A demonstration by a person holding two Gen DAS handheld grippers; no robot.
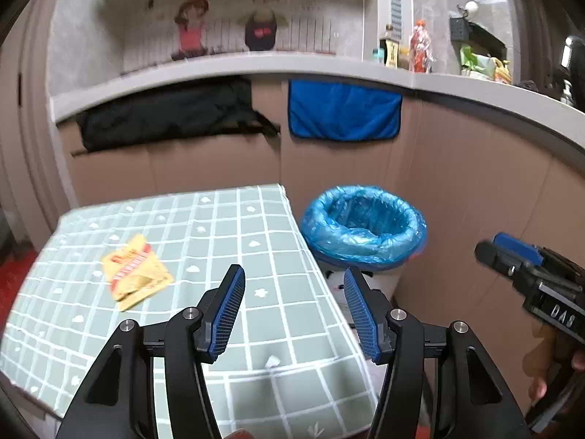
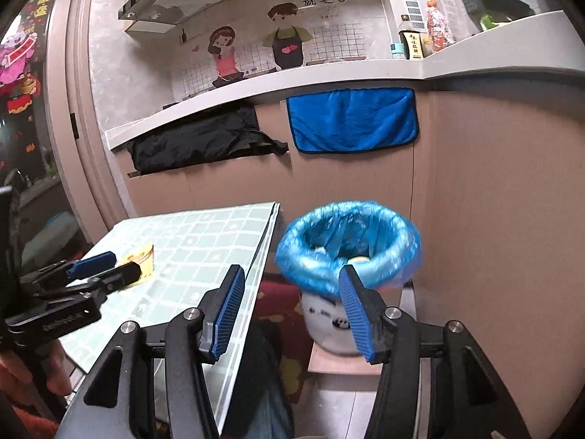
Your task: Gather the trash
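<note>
A yellow and red snack wrapper [image 1: 136, 271] lies flat on the green checked tablecloth [image 1: 190, 241], left of my left gripper [image 1: 292, 292], which is open and empty above the table's right part. The wrapper also shows in the right wrist view [image 2: 142, 256], partly hidden behind the left gripper [image 2: 98, 269]. A bin with a blue liner [image 1: 363, 225] stands right of the table. My right gripper [image 2: 290, 292] is open and empty, just in front of the bin [image 2: 347, 243], which holds some trash. The right gripper shows at the right edge of the left wrist view [image 1: 512, 252].
A small white scrap [image 1: 272, 360] lies on the cloth near the front edge. A blue towel [image 1: 343, 109] and a black cloth [image 1: 164, 113] hang from the counter behind. Bottles [image 1: 420, 49] stand on the counter. Cabinet panels close off the right side. A red patterned mat [image 2: 278, 314] lies below.
</note>
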